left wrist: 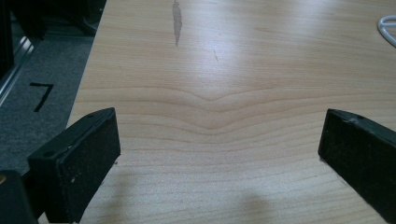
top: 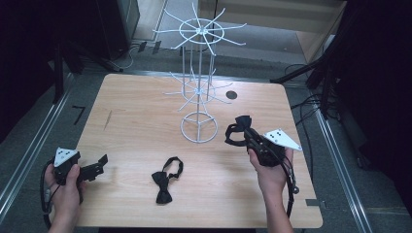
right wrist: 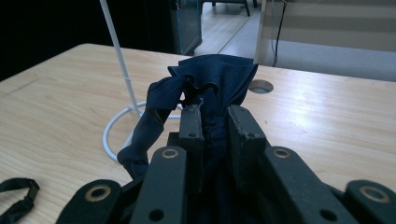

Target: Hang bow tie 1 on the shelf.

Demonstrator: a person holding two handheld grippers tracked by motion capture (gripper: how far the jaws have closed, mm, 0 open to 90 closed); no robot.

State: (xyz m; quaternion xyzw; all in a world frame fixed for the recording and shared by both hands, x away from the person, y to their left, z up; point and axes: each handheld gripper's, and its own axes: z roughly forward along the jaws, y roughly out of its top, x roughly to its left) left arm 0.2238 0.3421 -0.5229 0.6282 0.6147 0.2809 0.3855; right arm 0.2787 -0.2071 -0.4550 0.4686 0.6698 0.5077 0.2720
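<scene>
table (top: 141, 121): pale wood grain, smooth, faint sheen; a dark streak on the far left
rack (top: 198, 73): thin white wire, looks like coated metal, slightly glossy
near bow tie (top: 165, 180): black cloth, matt, with a strap
held bow tie (right wrist: 210, 79): dark navy cloth, soft, creased, matt
left gripper (left wrist: 219, 149): black matt jaws, scuffed with pale specks
right gripper (right wrist: 215, 126): black matt jaws, worn and dusty edges, metal-ringed holes
plates (top: 282, 137): grey, flat, matt
floor (top: 29, 145): grey, rough-looking, carpet-like
</scene>
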